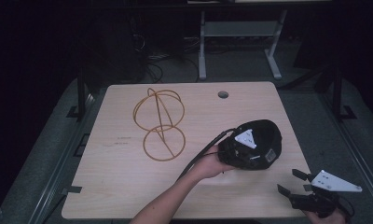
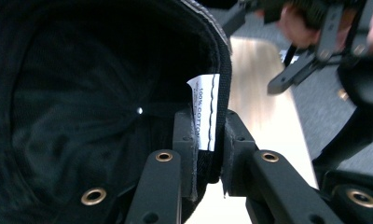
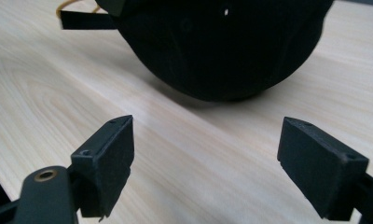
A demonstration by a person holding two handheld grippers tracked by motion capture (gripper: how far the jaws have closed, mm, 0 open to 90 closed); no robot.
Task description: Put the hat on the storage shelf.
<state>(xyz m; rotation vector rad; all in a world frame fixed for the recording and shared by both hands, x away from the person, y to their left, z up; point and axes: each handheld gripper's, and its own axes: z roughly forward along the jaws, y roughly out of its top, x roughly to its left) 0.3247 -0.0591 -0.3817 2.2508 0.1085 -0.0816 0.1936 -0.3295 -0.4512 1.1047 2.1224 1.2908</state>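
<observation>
A black cap [image 1: 265, 138] lies on the wooden table [image 1: 119, 186], right of centre. My left gripper [image 1: 250, 151] is shut on the cap's rim. In the left gripper view its pads [image 2: 188, 140] pinch the rim and a white cloth label [image 2: 204, 109], and the dark inside of the cap [image 2: 82, 93] opens to the left. My right gripper [image 1: 289, 181] is open near the table's front right corner, a little way from the cap. In the right gripper view its jaws [image 3: 208, 158] stand wide over bare wood, with the cap's crown [image 3: 222, 46] just beyond them.
A gold wire stand [image 1: 159, 123] made of rings stands left of the cap, mid-table. A round cable hole [image 1: 223, 94] sits near the far edge. A grey desk frame [image 1: 240, 42] stands on the floor beyond the table.
</observation>
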